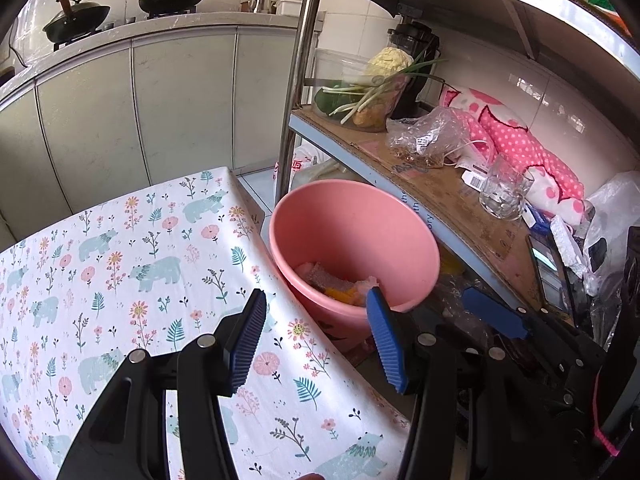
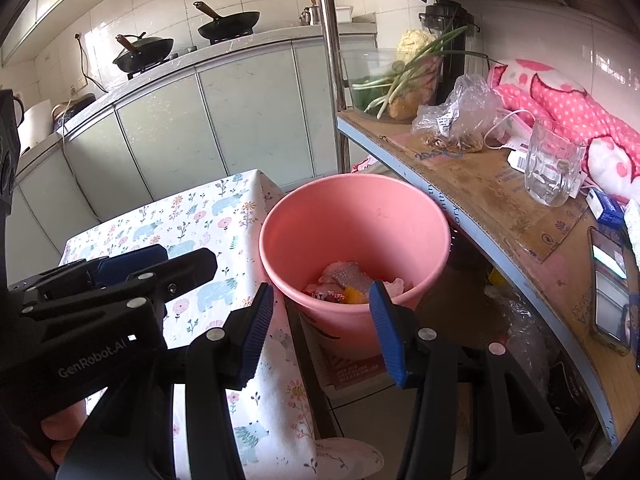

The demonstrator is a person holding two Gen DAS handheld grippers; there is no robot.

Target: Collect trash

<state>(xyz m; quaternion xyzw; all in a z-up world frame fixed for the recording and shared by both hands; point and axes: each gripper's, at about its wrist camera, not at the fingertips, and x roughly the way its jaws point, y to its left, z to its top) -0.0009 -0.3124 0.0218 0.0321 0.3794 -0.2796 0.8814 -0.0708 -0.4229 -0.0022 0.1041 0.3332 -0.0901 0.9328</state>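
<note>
Pink and round, the plastic trash bucket (image 2: 354,224) stands on the floor between the table with the floral bear-print cloth (image 2: 224,216) and the metal shelf rack lined with cardboard (image 2: 500,200). At its bottom we see the collected trash (image 2: 348,284): pale scraps, a grey piece and something orange (we cannot tell what each bit is).

We hold 2 grippers just in front of the bucket's near rim. Our right gripper (image 2: 320,320) has its blue-padded fingers (image 2: 384,332) spread apart with nothing between them, the bucket showing through the gap. Our left gripper (image 1: 316,336) is likewise released and bare, one finger over the cloth's edge, the other against the bucket rim in the picture.

On the shelf sit a clear drinking glass (image 2: 554,168), a crumpled transparent plastic bag (image 2: 460,112) and a pink polka-dot cushion (image 2: 568,100). Farther back, 2 black woks (image 2: 228,24) rest on the counter stove.
</note>
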